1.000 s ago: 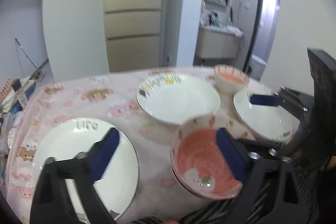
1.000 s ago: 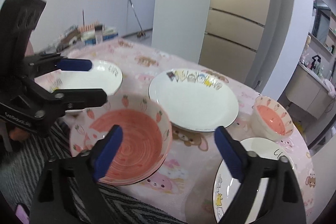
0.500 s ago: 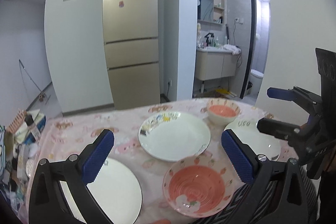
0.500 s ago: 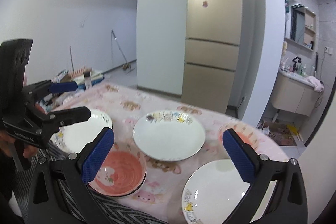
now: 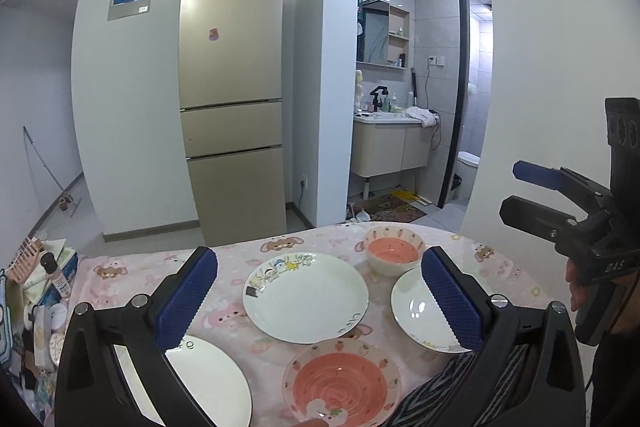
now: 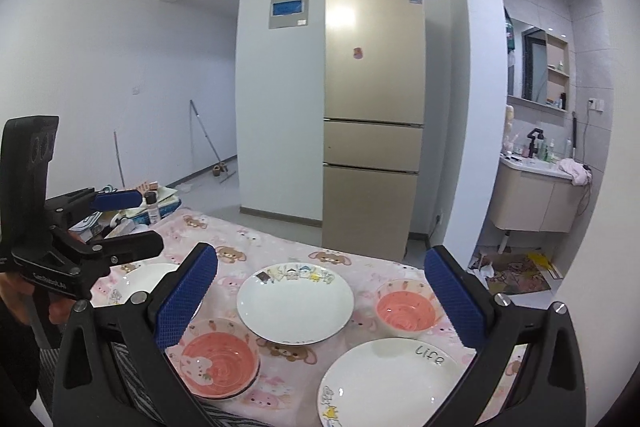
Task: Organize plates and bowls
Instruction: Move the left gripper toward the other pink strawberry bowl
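while both claws gape empty, the left claw [image 5: 320, 295] partly hides a white plate [image 5: 216, 383].

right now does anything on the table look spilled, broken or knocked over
Nothing stands out. The three white plates and two pink bowls sit upright and apart on the pink tablecloth, looking clean and whole. They are simply spread out, not yet stacked.
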`<state>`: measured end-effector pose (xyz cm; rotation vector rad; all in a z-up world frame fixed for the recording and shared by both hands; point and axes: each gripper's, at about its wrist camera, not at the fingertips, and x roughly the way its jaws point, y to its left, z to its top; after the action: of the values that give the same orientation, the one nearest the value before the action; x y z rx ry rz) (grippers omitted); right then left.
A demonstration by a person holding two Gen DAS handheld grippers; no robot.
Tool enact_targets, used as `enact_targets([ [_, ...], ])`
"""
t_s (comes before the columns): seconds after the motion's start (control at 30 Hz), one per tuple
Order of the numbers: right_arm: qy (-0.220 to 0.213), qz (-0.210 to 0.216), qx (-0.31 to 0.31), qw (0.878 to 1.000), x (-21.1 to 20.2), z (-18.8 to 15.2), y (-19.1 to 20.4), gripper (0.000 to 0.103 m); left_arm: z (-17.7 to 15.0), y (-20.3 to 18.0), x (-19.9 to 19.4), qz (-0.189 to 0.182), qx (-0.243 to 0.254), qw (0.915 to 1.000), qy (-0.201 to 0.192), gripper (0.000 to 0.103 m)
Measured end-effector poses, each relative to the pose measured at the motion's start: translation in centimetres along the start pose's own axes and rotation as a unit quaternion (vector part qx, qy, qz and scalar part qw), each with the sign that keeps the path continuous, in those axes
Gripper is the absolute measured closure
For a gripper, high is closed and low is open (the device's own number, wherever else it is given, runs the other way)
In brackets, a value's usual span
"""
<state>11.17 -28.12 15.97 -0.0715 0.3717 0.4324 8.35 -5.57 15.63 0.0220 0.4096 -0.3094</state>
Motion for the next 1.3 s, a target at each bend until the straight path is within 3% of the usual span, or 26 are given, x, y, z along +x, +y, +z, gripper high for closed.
enact_targets([
  [0.17,0.005,-0.009,0.004,1.0,-0.1,0.3,-1.3,0.0,1.1,-0.7,0.8,-0.023,-0.004,0.9997,0.003,0.0],
  [0.73,-0.001,-0.031,0.024,0.999,-0.2,1.3,-6.3,0.0,4.1,-3.9,5.4,-0.046,0.008,0.9986,0.023,0.0],
  [1.13,0.009,-0.009,0.068,0.998,1.7,-0.7,-10.3,0.0,3.3,-4.6,12.3,-0.054,-0.018,0.9938,0.095,0.0],
  [1.3,0.032,-0.021,0.086,0.996,3.4,-1.3,-12.2,0.0,3.1,-4.8,15.7,-0.065,-0.029,0.9886,0.133,0.0],
])
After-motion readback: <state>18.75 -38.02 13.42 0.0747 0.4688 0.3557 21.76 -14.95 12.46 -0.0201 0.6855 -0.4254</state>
